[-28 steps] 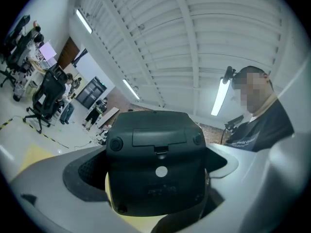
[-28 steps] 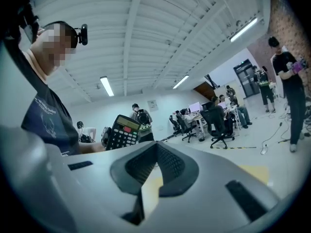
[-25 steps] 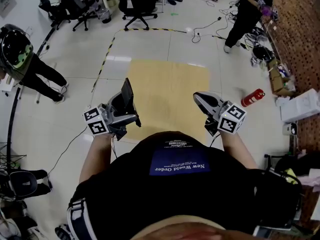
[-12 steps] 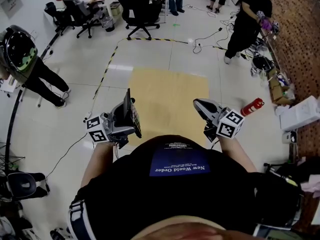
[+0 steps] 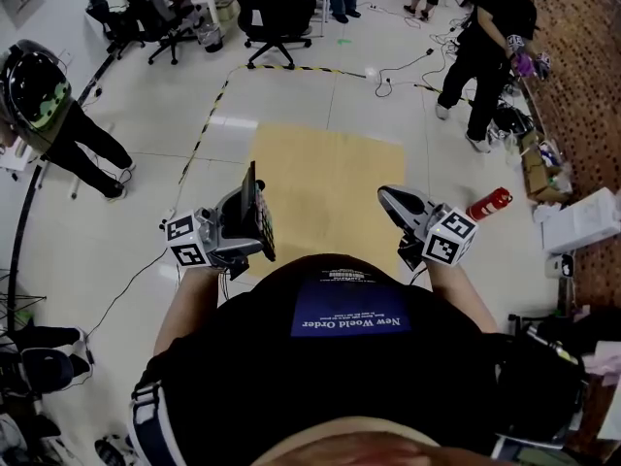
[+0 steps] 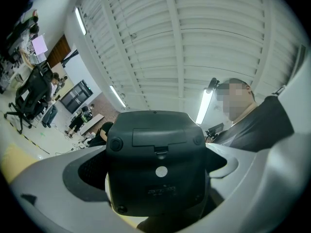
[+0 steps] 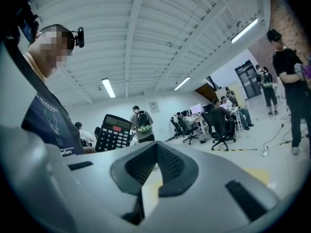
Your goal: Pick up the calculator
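**Left gripper.** The left gripper (image 5: 241, 223) was held off the floor, ahead of the person's left side. Its jaws were clamped on the calculator (image 5: 262, 229), one jaw against each side edge. The left gripper view showed the calculator's dark back panel, with a battery cover and a round white sticker, filling the space between the jaws.

**Calculator.** It was lifted clear of the floor and stood nearly upright, seen almost edge-on from the head view. Its key face was turned toward the person's right. In the right gripper view its display and keys, one of them red, were plainly legible as such (the print on them was too small to read). In the head view it appeared above the near left corner of the yellow floor mat (image 5: 325, 178).

**Right gripper.** The right gripper (image 5: 391, 198) was held ahead of the person's right side, well apart from the left. Its jaws were brought together at the tips, with nothing between them.

**Surroundings.** A red fire extinguisher (image 5: 489, 203) lay on the floor to the right of the mat. A person in black (image 5: 485, 51) stood beyond it among loose cables. Office chairs (image 5: 270, 13) stood at the far end of the room.
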A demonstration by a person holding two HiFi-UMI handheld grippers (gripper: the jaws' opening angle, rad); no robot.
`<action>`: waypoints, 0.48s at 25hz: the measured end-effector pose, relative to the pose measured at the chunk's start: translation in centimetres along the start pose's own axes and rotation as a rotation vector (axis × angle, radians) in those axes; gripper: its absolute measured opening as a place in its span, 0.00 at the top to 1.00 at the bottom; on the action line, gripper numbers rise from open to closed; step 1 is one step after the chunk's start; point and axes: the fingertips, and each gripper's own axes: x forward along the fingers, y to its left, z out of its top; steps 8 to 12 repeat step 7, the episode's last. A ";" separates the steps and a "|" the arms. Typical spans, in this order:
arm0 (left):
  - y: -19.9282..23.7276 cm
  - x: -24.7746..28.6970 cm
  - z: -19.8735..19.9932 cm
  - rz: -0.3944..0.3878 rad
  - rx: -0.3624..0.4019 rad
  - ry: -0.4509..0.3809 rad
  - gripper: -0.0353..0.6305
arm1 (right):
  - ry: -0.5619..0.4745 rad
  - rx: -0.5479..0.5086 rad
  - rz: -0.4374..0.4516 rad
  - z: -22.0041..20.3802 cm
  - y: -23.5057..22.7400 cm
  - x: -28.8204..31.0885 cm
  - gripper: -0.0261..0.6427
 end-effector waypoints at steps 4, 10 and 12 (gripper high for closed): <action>0.5 0.0 0.2 -0.004 0.005 0.003 0.06 | -0.005 -0.006 0.001 0.2 -0.2 0.4 0.99; 0.8 -0.1 0.2 -0.009 0.011 0.005 0.06 | -0.009 -0.016 0.004 0.3 -0.3 0.8 0.99; 0.8 -0.1 0.2 -0.009 0.011 0.005 0.06 | -0.009 -0.016 0.004 0.3 -0.3 0.8 0.99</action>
